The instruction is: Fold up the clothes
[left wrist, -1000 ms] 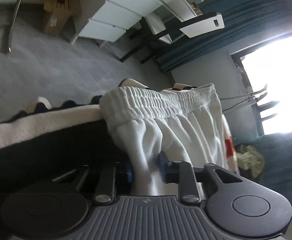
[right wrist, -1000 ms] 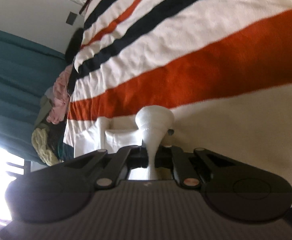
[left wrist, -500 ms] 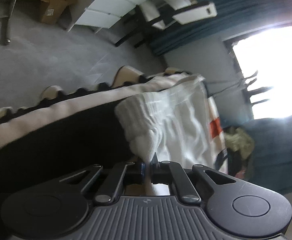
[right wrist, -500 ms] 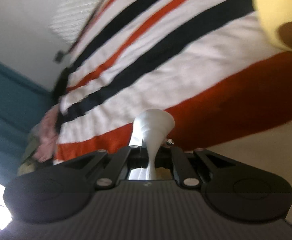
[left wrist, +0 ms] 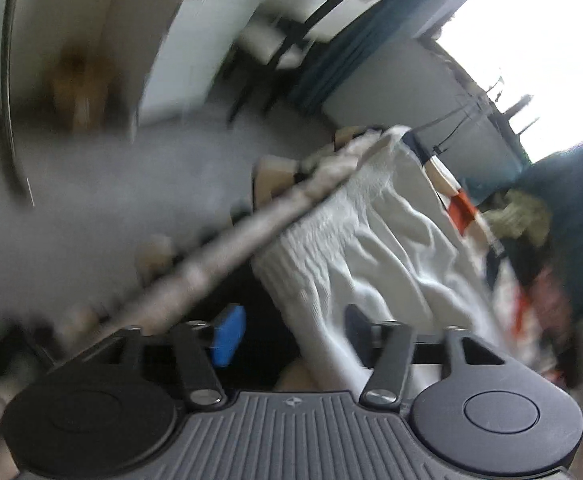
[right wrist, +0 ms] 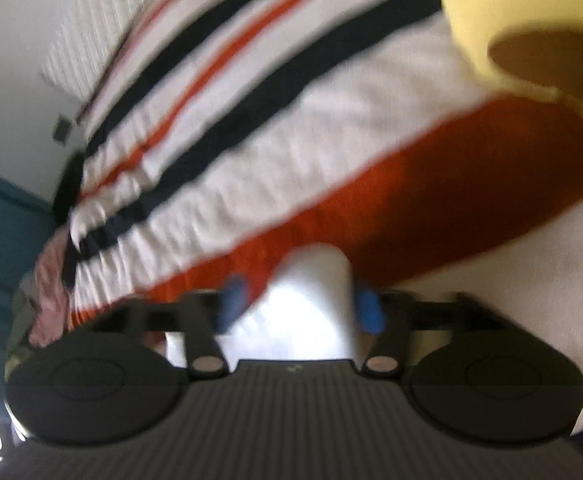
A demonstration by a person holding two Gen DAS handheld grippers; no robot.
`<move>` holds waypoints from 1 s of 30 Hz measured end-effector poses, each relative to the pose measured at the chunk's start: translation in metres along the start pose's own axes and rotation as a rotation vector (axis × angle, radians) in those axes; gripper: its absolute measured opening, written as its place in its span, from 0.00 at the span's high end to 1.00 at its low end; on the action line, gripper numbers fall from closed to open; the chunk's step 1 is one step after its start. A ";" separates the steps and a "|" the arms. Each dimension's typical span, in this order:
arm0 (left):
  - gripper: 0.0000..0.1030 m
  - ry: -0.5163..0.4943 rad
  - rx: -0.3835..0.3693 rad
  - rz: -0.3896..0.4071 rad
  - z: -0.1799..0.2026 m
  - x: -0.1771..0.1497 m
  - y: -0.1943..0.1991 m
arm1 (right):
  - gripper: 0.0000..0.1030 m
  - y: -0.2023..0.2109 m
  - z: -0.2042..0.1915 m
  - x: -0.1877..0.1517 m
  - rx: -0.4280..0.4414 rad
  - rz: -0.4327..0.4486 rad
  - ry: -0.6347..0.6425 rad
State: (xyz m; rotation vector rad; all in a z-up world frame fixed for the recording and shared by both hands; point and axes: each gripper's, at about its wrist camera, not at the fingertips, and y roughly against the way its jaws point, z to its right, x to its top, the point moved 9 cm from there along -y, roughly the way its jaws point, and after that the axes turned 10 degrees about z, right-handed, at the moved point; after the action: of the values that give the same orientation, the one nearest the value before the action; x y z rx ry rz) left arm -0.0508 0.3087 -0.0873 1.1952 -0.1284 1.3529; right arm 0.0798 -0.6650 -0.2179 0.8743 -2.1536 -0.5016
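Though blurred: one white shorts (left wrist: 375, 240), ribbed elastic waistband, soft wrinkled fleece — left gripper (left wrist: 287, 332) and right gripper (right wrist: 299, 304) both spread, fabric between.

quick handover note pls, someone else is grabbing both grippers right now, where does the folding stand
Left gripper: jaws apart, blue pads clear of the fabric; the white shorts run between them unclamped.
Right gripper: jaws apart too, a bunch of white cloth sitting between the pads, looks released.
The shorts lie on the striped blanket, elastic waistband by the bed's edge.
Done: both ends appear let go. The frames are blurred, so I cannot tell how neat any fold is.
Left: check the lay, then regrip for the next fold.
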 end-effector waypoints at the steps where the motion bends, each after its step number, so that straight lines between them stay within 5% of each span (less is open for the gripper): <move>1: 0.30 -0.045 0.000 0.033 0.007 0.004 0.005 | 0.29 0.002 -0.009 -0.005 0.038 -0.017 0.015; 7: 0.19 -0.168 -0.125 0.126 0.079 0.004 0.007 | 0.29 0.017 -0.063 -0.038 0.269 -0.122 0.107; 14: 0.18 -0.312 -0.237 0.055 0.198 -0.050 -0.035 | 0.29 0.042 -0.122 -0.077 0.539 -0.244 0.214; 18: 0.17 -0.381 -0.273 0.028 0.246 -0.092 -0.052 | 0.29 0.031 -0.142 -0.115 0.614 -0.388 0.268; 24: 0.16 -0.470 -0.292 0.015 0.274 -0.147 -0.081 | 0.32 -0.004 -0.150 -0.159 0.629 -0.534 0.236; 28: 0.16 -0.501 -0.279 0.035 0.272 -0.164 -0.096 | 0.59 -0.037 -0.152 -0.173 0.589 -0.546 0.204; 30: 0.16 -0.514 -0.276 0.039 0.270 -0.170 -0.102 | 0.59 -0.056 -0.150 -0.177 0.554 -0.542 0.182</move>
State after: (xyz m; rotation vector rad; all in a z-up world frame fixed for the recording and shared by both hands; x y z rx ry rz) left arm 0.1241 0.0279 -0.1391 1.2820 -0.6849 0.9946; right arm 0.3048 -0.5875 -0.2409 1.7588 -1.8944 -0.0586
